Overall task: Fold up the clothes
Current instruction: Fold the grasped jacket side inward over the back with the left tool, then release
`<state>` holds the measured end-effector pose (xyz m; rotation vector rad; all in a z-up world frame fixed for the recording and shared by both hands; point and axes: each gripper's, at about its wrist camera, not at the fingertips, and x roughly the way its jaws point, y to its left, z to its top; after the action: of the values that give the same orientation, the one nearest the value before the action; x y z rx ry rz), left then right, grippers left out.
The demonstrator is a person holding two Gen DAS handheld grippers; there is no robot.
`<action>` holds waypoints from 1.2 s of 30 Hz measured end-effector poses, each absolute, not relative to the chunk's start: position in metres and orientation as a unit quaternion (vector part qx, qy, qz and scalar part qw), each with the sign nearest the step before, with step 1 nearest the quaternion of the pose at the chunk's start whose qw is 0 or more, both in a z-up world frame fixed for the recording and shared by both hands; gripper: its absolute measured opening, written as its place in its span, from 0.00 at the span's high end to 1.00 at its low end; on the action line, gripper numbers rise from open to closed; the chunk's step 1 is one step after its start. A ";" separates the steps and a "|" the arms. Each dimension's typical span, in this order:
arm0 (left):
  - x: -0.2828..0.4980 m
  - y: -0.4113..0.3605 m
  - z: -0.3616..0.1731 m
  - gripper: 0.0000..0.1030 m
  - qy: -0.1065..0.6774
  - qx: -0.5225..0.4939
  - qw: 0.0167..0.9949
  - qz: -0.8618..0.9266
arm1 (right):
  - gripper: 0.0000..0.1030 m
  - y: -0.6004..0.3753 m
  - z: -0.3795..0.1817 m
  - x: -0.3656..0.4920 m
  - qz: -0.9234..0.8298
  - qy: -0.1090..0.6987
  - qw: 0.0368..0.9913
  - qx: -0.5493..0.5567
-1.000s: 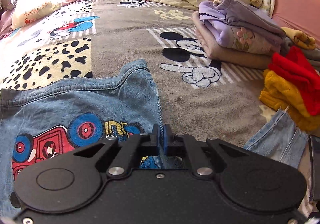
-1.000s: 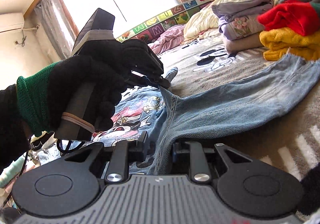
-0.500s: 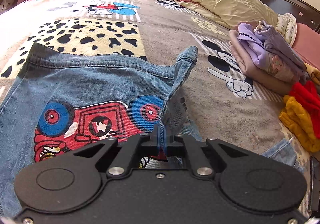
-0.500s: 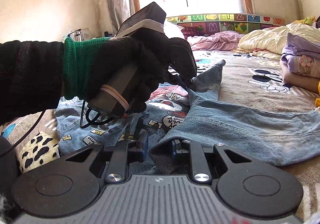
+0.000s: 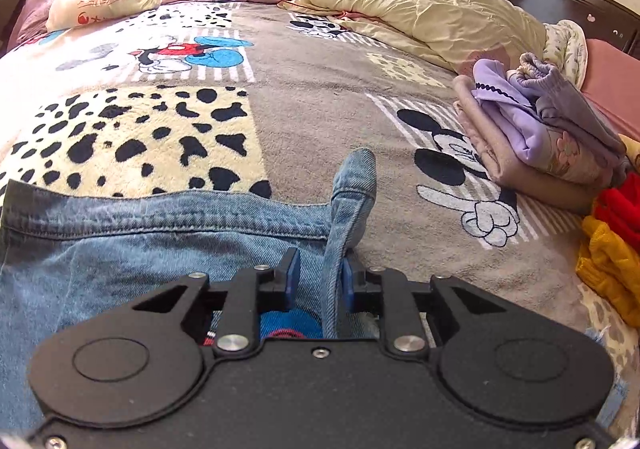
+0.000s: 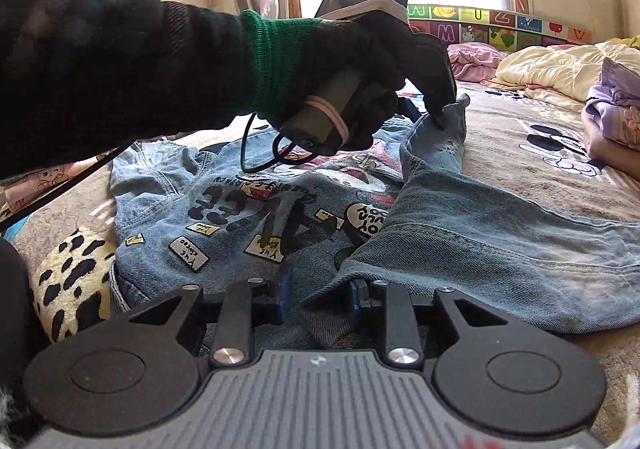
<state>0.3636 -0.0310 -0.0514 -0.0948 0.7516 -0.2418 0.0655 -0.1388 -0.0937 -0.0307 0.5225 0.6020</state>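
Denim everywhere here: a blue denim jacket (image 6: 280, 217) with cartoon patches lies spread on the bed (image 5: 320, 101), over a grey Mickey-print blanket with a leopard-spot panel. In the left wrist view the jacket (image 5: 132, 249) fills the lower left, hem running across the frame. The left tool (image 5: 318, 277) has its blue pads partly apart, and a raised fold of denim (image 5: 352, 201) stands up between them, resting against the right-hand pad with a gap on the other side, so it's not clamped. In the right wrist view a gloved hand (image 6: 372, 61) with a green cuff holds that left tool (image 6: 434, 113) right at the folded jacket edge.

Moving right, the right tool (image 6: 318, 297) is open fairly wide, low over the jacket. A sleeve cuff (image 6: 340, 289) lies bunched in the gap, touching the right-hand pad; nothing is gripped.

Further right on the bed sits a pile of folded clothes (image 5: 540, 137) in lilac and beige, with red and yellow knits (image 5: 612, 241) just beside it. A cream quilt (image 5: 420, 9) lies crumpled behind.
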 end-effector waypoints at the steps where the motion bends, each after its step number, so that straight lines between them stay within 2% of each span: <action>1: 0.370 -0.033 -0.052 0.82 0.367 -0.048 0.921 -0.119 | 0.70 -0.138 -0.094 0.065 0.293 0.256 0.921 -0.017; 3: 0.384 -0.030 -0.055 0.83 0.377 -0.084 0.913 -0.129 | 0.70 -0.139 -0.095 0.070 0.294 0.258 0.920 -0.019; 4: 0.392 -0.025 -0.058 0.96 0.385 -0.118 0.905 -0.137 | 0.70 -0.140 -0.095 0.071 0.294 0.259 0.920 -0.018; 5: 0.400 -0.020 -0.060 0.96 0.393 -0.152 0.895 -0.146 | 0.70 -0.139 -0.094 0.072 0.294 0.260 0.920 -0.019; 7: 0.409 0.006 -0.066 0.96 0.391 -0.315 0.846 -0.180 | 0.70 -0.139 -0.094 0.072 0.294 0.262 0.919 -0.020; 8: 0.411 0.014 -0.070 0.96 0.388 -0.365 0.825 -0.189 | 0.70 -0.138 -0.094 0.072 0.295 0.262 0.919 -0.021; 9: 0.414 0.018 -0.079 0.96 0.400 -0.366 0.822 -0.175 | 0.70 -0.137 -0.095 0.072 0.295 0.263 0.918 -0.022; 12: 0.420 0.032 -0.102 0.96 0.424 -0.363 0.818 -0.137 | 0.69 -0.136 -0.095 0.071 0.295 0.264 0.918 -0.025; 13: 0.420 0.037 -0.107 0.91 0.424 -0.359 0.821 -0.130 | 0.70 -0.136 -0.095 0.071 0.295 0.264 0.918 -0.024; 18: 0.418 0.034 -0.095 0.87 0.421 -0.313 0.840 -0.134 | 0.67 -0.135 -0.094 0.070 0.296 0.259 0.919 -0.028; 21: 0.404 0.032 -0.072 0.61 0.392 -0.280 0.868 -0.120 | 0.60 -0.132 -0.094 0.068 0.299 0.256 0.919 -0.034; 26: 0.353 0.013 -0.028 0.62 0.311 -0.148 0.929 -0.138 | 0.59 -0.132 -0.093 0.067 0.299 0.254 0.919 -0.031; 30: 0.335 -0.023 -0.036 0.62 0.313 -0.032 0.928 -0.201 | 0.59 -0.132 -0.092 0.066 0.299 0.254 0.919 -0.031; 33: 0.368 -0.024 -0.070 0.62 0.353 -0.014 0.922 -0.156 | 0.58 -0.132 -0.094 0.065 0.298 0.256 0.919 -0.032; 34: 0.377 -0.017 -0.076 0.73 0.372 -0.028 0.918 -0.137 | 0.58 -0.132 -0.094 0.065 0.298 0.256 0.919 -0.034; 35: 0.386 -0.010 -0.083 0.77 0.391 -0.042 0.912 -0.117 | 0.57 -0.131 -0.094 0.065 0.300 0.256 0.918 -0.034; 36: 0.388 -0.005 -0.079 0.77 0.393 -0.072 0.910 -0.114 | 0.55 -0.131 -0.095 0.065 0.301 0.257 0.918 -0.034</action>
<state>0.3883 -0.0048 -0.0788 -0.1484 0.8107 -0.2356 0.0654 -0.1306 -0.0946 -0.0701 0.5283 0.6196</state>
